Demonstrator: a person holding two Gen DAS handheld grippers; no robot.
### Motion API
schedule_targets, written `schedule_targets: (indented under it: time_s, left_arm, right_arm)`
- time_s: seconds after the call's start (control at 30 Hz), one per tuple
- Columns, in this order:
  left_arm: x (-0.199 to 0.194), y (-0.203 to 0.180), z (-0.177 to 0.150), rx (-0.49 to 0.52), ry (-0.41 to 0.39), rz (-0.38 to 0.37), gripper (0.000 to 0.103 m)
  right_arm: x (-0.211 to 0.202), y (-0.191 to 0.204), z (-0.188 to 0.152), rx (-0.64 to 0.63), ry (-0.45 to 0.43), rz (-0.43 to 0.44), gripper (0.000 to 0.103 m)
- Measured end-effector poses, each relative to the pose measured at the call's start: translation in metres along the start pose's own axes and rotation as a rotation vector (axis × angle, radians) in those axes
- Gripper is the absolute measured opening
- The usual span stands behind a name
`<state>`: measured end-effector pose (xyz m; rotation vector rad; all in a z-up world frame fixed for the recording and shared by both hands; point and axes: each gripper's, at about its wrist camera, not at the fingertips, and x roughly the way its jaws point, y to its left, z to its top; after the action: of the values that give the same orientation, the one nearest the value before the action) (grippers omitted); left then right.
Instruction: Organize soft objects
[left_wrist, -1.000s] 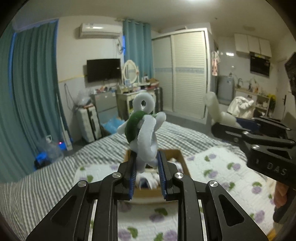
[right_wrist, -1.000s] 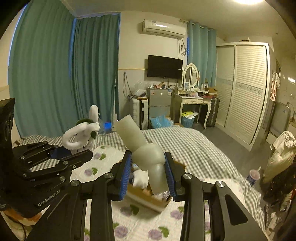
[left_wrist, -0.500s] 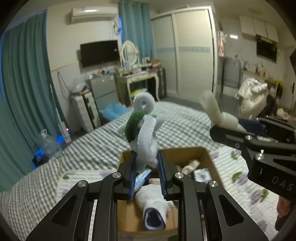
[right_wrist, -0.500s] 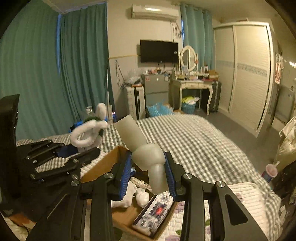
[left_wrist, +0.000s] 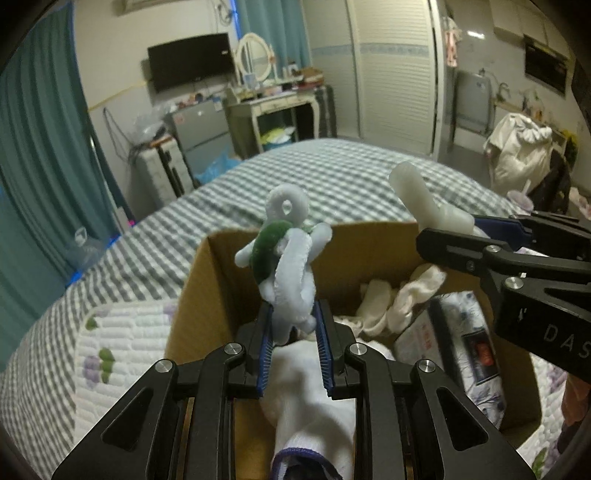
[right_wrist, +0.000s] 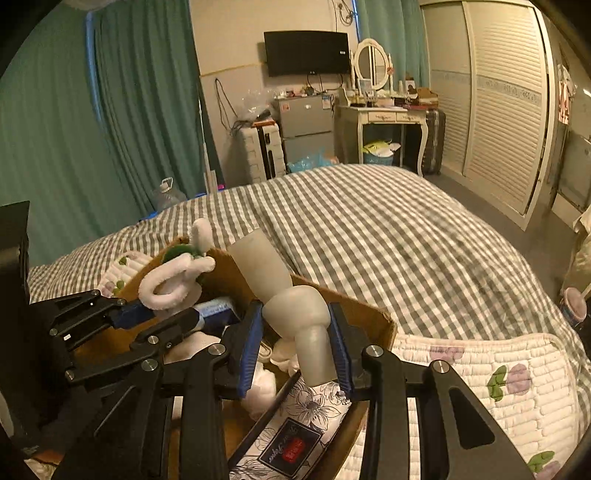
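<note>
My left gripper (left_wrist: 293, 325) is shut on a white and green plush toy (left_wrist: 288, 258) and holds it just above the open cardboard box (left_wrist: 207, 266) on the bed. My right gripper (right_wrist: 297, 343) is shut on a soft whitish bone-shaped piece (right_wrist: 291, 295), also over the box (right_wrist: 373, 321). Each gripper shows in the other's view: the right one with its piece (left_wrist: 424, 206), the left one with the plush (right_wrist: 173, 280). Inside the box lie white socks (left_wrist: 399, 295), a white sock with a dark cuff (left_wrist: 314, 406) and a flowered tissue pack (left_wrist: 465, 339).
The box stands on a white quilted mat with purple flowers (right_wrist: 480, 376) on a grey checked bed (right_wrist: 369, 229). Teal curtains (right_wrist: 110, 129), a suitcase (right_wrist: 262, 151), a small fridge and a dressing table (right_wrist: 384, 118) stand beyond the bed. A wardrobe (right_wrist: 498, 110) is at right.
Both grippers have come forward and down over the box, which now fills the lower view. Each still holds its object.
</note>
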<state>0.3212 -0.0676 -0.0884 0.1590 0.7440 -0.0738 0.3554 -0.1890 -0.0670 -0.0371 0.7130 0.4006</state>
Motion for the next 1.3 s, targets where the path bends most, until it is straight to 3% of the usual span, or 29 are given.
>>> schedule_targets:
  time_s: [0.1, 0.17, 0.2, 0.3, 0.53, 0.6, 0.7, 0.87, 0.93, 1.0, 1.1, 1.2, 1.3]
  left_arm:
    - [-0.002, -0.003, -0.003, 0.002, -0.001, 0.027, 0.028]
    - [-0.005, -0.005, -0.004, 0.001, -0.007, 0.033, 0.029]
    - [-0.007, -0.005, -0.004, -0.002, -0.007, 0.041, 0.034]
    - [-0.014, -0.002, -0.002, -0.028, -0.014, 0.042, 0.056]
    - [-0.075, 0.002, 0.015, -0.035, -0.084, 0.037, 0.057]
    - [-0.106, 0.002, 0.024, -0.034, -0.129, 0.034, 0.060]
    - [-0.167, 0.004, 0.036, -0.051, -0.228, 0.033, 0.078]
    - [-0.266, 0.009, 0.045, -0.059, -0.386, 0.035, 0.079]
    - [-0.307, 0.012, 0.044, -0.063, -0.460, 0.058, 0.089]
    - [-0.345, 0.016, 0.038, -0.072, -0.544, 0.060, 0.094]
    - [-0.395, 0.022, 0.023, -0.079, -0.637, 0.045, 0.100]
    - [-0.425, 0.027, 0.008, -0.087, -0.724, 0.067, 0.101]
    - [-0.442, 0.029, -0.018, -0.086, -0.807, 0.102, 0.101]
  right_arm:
    - [0.005, -0.004, -0.001, 0.028, 0.010, 0.012, 0.042]
    - [0.002, -0.003, -0.002, 0.031, 0.010, 0.005, 0.056]
    - [-0.001, -0.002, -0.002, 0.030, -0.002, -0.002, 0.063]
    - [-0.012, -0.002, -0.001, 0.042, -0.029, -0.015, 0.064]
    - [-0.071, 0.004, 0.013, 0.055, -0.095, -0.062, 0.064]
    - [-0.102, 0.012, 0.019, 0.045, -0.128, -0.074, 0.064]
    - [-0.157, 0.026, 0.027, 0.034, -0.187, -0.101, 0.064]
    - [-0.262, 0.058, 0.038, 0.004, -0.300, -0.150, 0.064]
    - [-0.299, 0.066, 0.040, -0.004, -0.343, -0.160, 0.065]
    - [-0.338, 0.078, 0.040, -0.005, -0.398, -0.166, 0.077]
    - [-0.384, 0.096, 0.030, -0.004, -0.466, -0.179, 0.088]
    - [-0.415, 0.114, 0.015, -0.014, -0.523, -0.180, 0.100]
    - [-0.431, 0.130, -0.004, -0.012, -0.573, -0.180, 0.103]
